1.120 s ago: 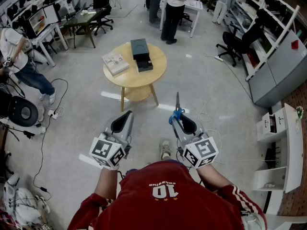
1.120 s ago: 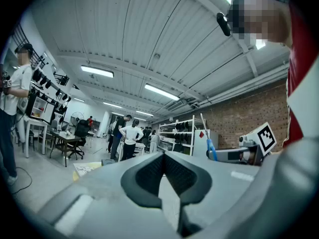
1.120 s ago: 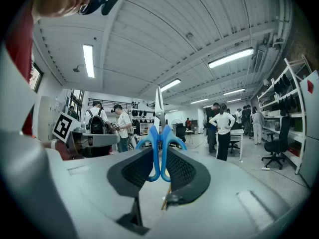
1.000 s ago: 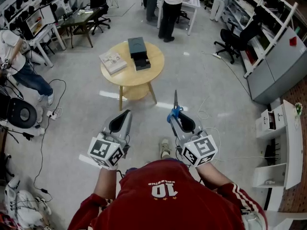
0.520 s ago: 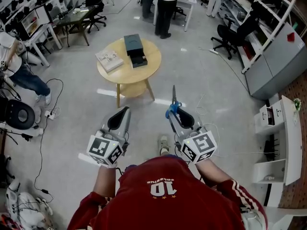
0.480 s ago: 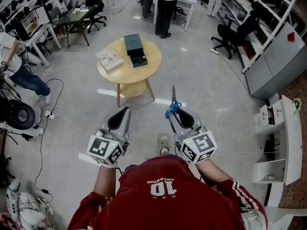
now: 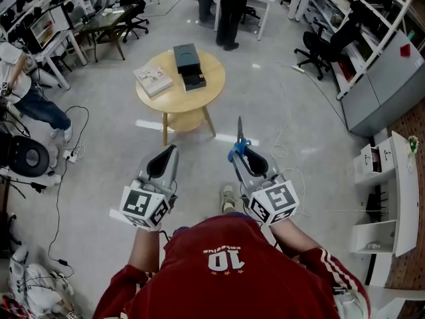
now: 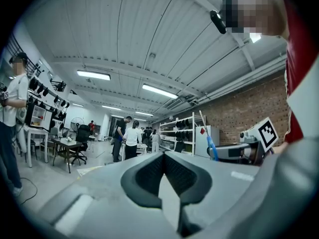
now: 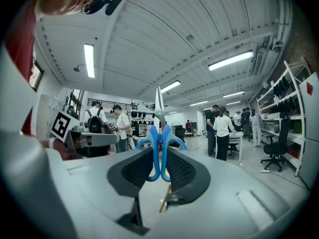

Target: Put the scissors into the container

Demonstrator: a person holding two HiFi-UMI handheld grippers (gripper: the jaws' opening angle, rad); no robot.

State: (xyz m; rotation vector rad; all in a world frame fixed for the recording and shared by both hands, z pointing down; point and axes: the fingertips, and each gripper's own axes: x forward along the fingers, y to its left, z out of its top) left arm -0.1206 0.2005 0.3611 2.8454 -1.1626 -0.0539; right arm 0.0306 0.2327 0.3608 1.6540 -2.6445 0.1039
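Blue-handled scissors (image 7: pixel 240 131) stand blades-up in my right gripper (image 7: pixel 236 153), which is shut on their handles. In the right gripper view the handle loops (image 9: pixel 153 151) sit between the pads of the right gripper (image 9: pixel 160 152), with the blades rising above. A dark box container (image 7: pixel 188 60) with its drawer pulled out rests on a round wooden table (image 7: pixel 174 103), well ahead of both grippers. My left gripper (image 7: pixel 172 149) hangs level with the right one over the floor. It is shut and holds nothing, and the tips of the left gripper (image 8: pixel 163 156) meet.
A book (image 7: pixel 152 80) lies on the table left of the container. People stand beyond the table (image 7: pixel 234 12) and at the left desk (image 7: pixel 26 92). Office chairs (image 7: pixel 329 45), a grey cabinet (image 7: pixel 388 88) and white shelves (image 7: pixel 392 198) line the right side. Cables trail on the floor.
Both grippers have edged slightly forward toward the table. The scissors stay gripped the same way.
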